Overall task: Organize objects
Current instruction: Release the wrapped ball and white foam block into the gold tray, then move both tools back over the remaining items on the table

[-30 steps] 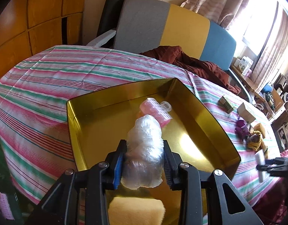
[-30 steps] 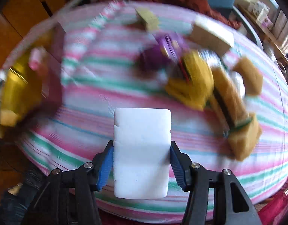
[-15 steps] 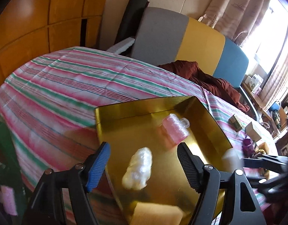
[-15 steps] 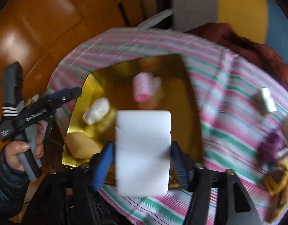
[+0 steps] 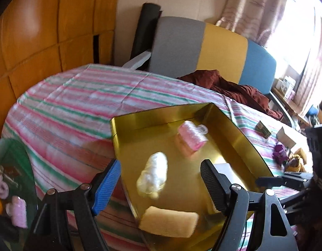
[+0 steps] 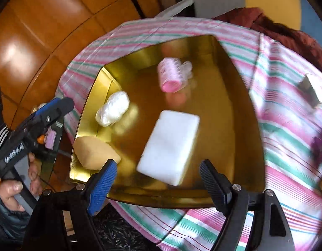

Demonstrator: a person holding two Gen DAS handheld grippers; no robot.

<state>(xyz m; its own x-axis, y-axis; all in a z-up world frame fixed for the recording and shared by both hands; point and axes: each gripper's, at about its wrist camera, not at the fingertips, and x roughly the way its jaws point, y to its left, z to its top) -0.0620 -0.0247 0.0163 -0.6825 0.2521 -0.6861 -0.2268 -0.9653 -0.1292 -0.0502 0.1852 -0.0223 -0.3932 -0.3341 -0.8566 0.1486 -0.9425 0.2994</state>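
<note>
A gold tray (image 6: 240, 83) sits on the striped tablecloth. In it lie a white foam block (image 6: 169, 146), a clear plastic bundle (image 6: 112, 110), a pink hair roller (image 6: 171, 76) and a tan sponge (image 6: 94, 154). My right gripper (image 6: 159, 179) is open and empty just above the tray's near edge, the white block below it. My left gripper (image 5: 161, 184) is open and empty over the tray (image 5: 119, 138), above the plastic bundle (image 5: 153, 174), roller (image 5: 192, 138) and sponge (image 5: 169, 221). It also shows in the right wrist view (image 6: 56, 108).
Small boxes (image 5: 285, 136), a purple object (image 5: 279, 152) and a yellow object lie on the cloth right of the tray. A multicolour chair back (image 5: 202, 46) with a dark red cloth (image 5: 234, 85) stands behind. A glass-topped surface (image 5: 14, 167) with small items lies at left.
My left gripper opened and dropped the plastic bundle into the tray, then drew back. My right gripper carried the white block over the tray, opened and let it go.
</note>
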